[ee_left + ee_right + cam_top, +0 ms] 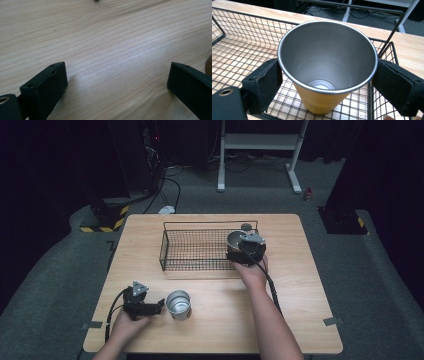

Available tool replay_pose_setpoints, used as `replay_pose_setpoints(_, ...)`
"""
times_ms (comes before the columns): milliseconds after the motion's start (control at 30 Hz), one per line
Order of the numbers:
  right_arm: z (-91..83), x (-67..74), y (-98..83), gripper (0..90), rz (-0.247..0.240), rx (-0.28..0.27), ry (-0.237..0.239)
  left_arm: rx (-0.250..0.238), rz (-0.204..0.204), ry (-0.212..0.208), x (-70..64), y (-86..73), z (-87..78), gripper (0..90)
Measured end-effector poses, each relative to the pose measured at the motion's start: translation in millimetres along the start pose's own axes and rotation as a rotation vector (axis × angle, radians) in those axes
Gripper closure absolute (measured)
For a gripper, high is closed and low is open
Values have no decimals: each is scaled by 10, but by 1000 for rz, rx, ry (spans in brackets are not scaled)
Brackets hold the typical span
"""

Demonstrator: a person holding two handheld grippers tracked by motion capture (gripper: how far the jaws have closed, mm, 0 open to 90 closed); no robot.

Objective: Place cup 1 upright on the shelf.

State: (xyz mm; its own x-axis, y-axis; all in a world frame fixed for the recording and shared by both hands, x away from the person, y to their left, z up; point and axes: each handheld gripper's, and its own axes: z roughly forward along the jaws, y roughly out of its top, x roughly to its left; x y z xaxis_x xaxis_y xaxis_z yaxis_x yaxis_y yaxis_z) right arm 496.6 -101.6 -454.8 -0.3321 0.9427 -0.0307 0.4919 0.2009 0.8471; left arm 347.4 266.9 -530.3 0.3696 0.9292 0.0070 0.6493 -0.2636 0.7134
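A metal cup (324,57), steel inside and yellow outside, stands upright on the floor of a black wire basket (242,37) in its right end. My right gripper (327,77) is open, one black pad on each side of the cup's rim, close against it. From above, that cup (235,239) sits in the basket (210,223) with my right gripper (237,244) over it. A second metal cup (178,304) stands on the table near the front. My left gripper (160,306) rests just left of it, open over bare wood (117,82).
The wooden table (220,320) holds the basket at mid-back. A small dark round object (246,226) lies behind the basket. A cable trails from each gripper. Beyond the table are a white frame stand (260,142) and floor cables.
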Motion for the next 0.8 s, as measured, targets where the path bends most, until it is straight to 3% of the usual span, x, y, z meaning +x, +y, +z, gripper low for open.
replay_pose_setpoints(800,-323,-10,-121,97,6,-33,9,0,0,0,-1,2,2,32)
